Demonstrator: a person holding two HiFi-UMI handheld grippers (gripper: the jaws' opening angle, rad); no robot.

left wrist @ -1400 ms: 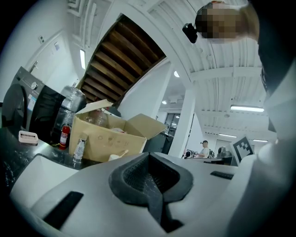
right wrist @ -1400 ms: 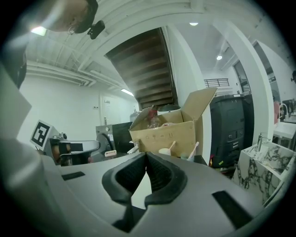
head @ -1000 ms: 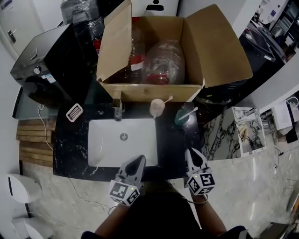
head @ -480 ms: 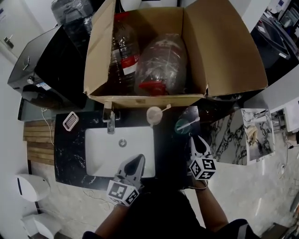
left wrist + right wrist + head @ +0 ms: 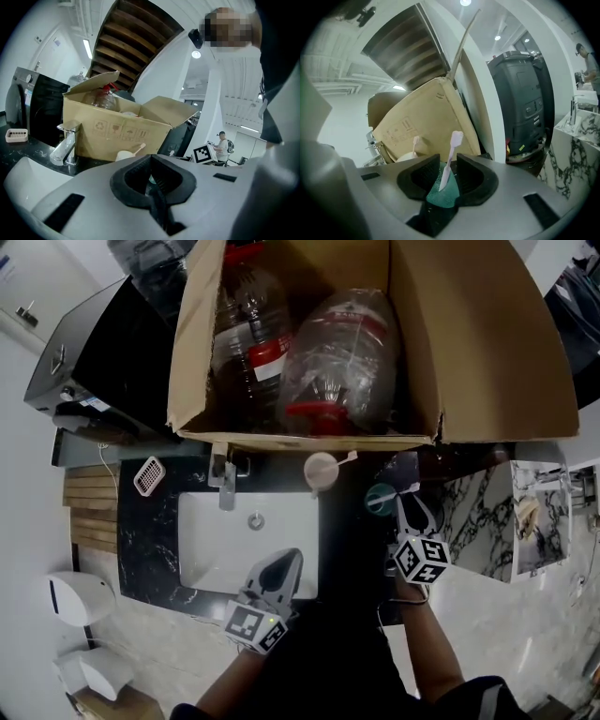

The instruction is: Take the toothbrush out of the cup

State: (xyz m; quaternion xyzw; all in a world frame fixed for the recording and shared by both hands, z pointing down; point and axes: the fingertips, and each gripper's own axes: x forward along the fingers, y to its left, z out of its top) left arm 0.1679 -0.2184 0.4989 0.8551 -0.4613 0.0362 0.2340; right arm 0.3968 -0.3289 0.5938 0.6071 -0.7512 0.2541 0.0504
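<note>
Jaws of the right tool have just been spreading and now stand wide, pinching nothing. Closing them on the toothbrush handle above the rim and drawing along its lean should keep the cup from tipping. Both stand on the bench just ahead of the tips, framed in their gap, touching neither
</note>
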